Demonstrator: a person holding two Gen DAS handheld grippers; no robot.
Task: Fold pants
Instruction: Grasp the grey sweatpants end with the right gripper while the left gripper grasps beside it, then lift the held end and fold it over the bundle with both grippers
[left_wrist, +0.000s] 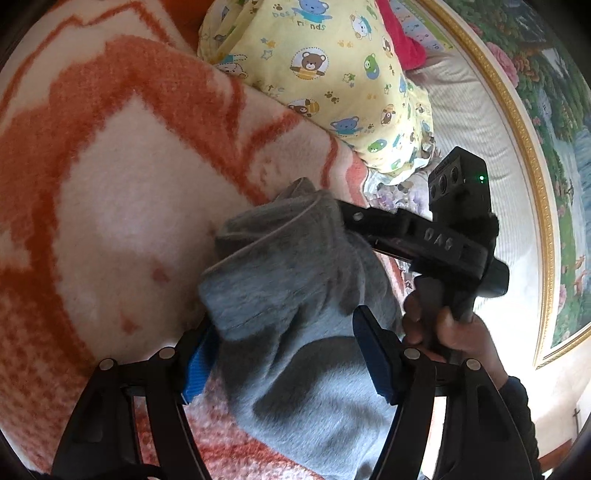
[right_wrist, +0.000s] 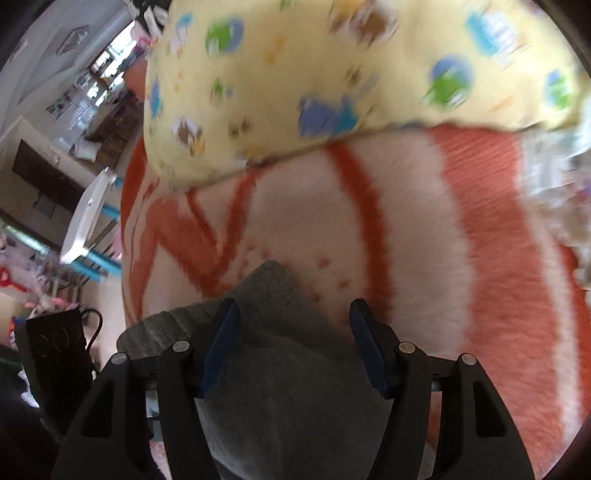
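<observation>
Release after a fold: grey fleece pants (left_wrist: 295, 295) bunched on orange-and-cream blanket (left_wrist: 110, 192)
Left gripper (left_wrist: 291, 354) and right gripper (right_wrist: 295, 343) both spread, cloth between unpressed; next, smoothing and regrasping

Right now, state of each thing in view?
Grey pants: bunched on the blanket, not flat.
Left tongs: open, pants between the pads.
Right tongs: open, pants between the pads.
Blanket: spread under the pants.
Yellow pillow: lying beyond the pants.

Two close wrist views, blanket (left_wrist: 110, 206) shared
</observation>
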